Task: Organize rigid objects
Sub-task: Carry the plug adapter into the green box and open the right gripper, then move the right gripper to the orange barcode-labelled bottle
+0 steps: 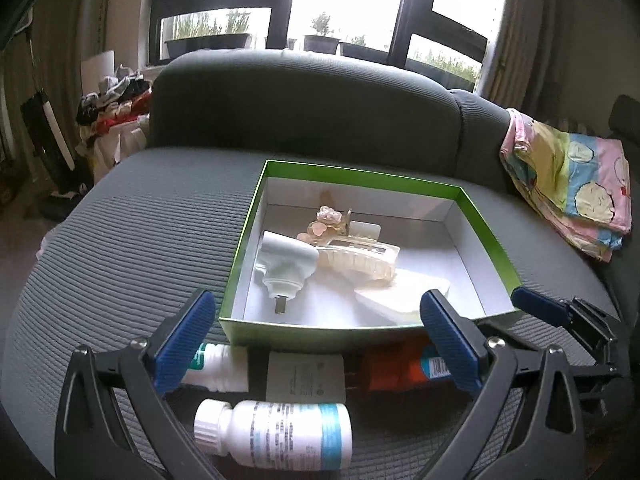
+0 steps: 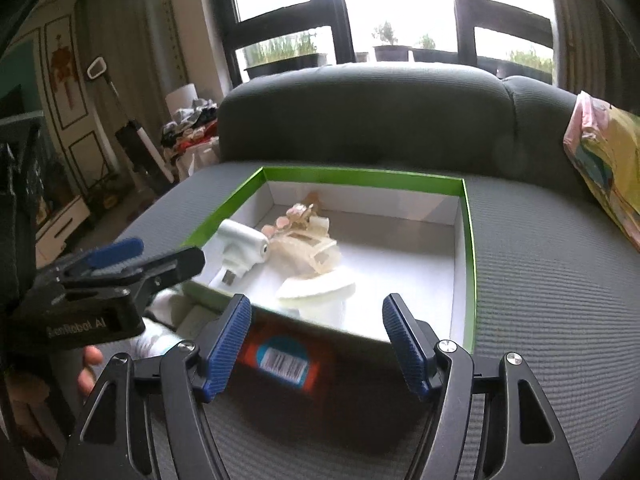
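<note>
A green-rimmed white box [image 1: 340, 174] [image 2: 468, 264] sits on the grey sofa seat. Inside lie a white plug-in device [image 1: 286, 260] [image 2: 240, 246], a beige hair claw [image 1: 360, 258] [image 2: 308, 254], a pink flower clip [image 1: 326, 220] and a white curved piece [image 1: 396, 300] [image 2: 316, 290]. In front of the box lie a white bottle [image 1: 276, 434], a white tube [image 1: 218, 366], a white adapter [image 1: 306, 376] and an orange box [image 1: 394, 370] [image 2: 284, 360]. My left gripper [image 1: 320, 340] is open above these items. My right gripper [image 2: 316, 346] is open around the orange box.
A colourful folded cloth [image 1: 572, 184] [image 2: 608, 168] lies at the right on the sofa. The sofa backrest [image 1: 304, 104] rises behind the box. A pile of clothes [image 1: 112, 100] and a window are beyond. The sofa seat's edge drops off at the left.
</note>
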Tool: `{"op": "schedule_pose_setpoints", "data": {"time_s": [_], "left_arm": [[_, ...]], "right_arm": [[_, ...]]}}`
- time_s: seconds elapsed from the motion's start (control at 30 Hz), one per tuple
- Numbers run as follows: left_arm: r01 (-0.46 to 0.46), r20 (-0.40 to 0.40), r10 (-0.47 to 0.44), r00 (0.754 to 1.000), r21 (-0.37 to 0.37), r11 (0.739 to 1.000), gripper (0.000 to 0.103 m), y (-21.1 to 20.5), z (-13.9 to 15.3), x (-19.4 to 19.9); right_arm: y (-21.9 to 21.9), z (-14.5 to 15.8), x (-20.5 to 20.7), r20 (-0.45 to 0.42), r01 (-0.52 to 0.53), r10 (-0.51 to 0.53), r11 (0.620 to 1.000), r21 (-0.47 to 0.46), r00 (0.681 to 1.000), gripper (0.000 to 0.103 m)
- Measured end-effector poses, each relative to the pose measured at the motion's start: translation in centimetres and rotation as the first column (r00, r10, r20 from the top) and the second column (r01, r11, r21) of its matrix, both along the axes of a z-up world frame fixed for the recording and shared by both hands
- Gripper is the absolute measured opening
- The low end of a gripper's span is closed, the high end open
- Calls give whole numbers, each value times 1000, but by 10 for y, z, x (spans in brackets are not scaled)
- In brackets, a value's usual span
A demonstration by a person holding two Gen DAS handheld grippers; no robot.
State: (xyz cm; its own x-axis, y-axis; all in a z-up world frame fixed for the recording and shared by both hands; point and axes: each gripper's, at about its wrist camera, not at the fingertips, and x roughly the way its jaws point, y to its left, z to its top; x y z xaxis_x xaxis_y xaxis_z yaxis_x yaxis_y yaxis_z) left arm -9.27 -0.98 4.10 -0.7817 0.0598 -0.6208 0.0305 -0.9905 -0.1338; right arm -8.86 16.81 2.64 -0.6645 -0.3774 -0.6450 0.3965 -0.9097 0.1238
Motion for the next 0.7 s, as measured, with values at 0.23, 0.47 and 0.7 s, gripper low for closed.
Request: {"op": "schedule_pose_setpoints", "data": {"time_s": [0.23,0.47,0.7], "left_arm": [[25,-1,-25,1000,-32,999,102,15,1,15],[70,8,-70,998,-43,997,102,33,-1,25],[90,21,-89,996,-53,994,102,44,-5,29]], "right_arm": [[4,-11,18,28,-7,7,1000,12,1000,69],[12,-22,34,61,-4,3,1000,13,998,69],[21,-27,37,79,17,-17,1000,1,997,69]]}}
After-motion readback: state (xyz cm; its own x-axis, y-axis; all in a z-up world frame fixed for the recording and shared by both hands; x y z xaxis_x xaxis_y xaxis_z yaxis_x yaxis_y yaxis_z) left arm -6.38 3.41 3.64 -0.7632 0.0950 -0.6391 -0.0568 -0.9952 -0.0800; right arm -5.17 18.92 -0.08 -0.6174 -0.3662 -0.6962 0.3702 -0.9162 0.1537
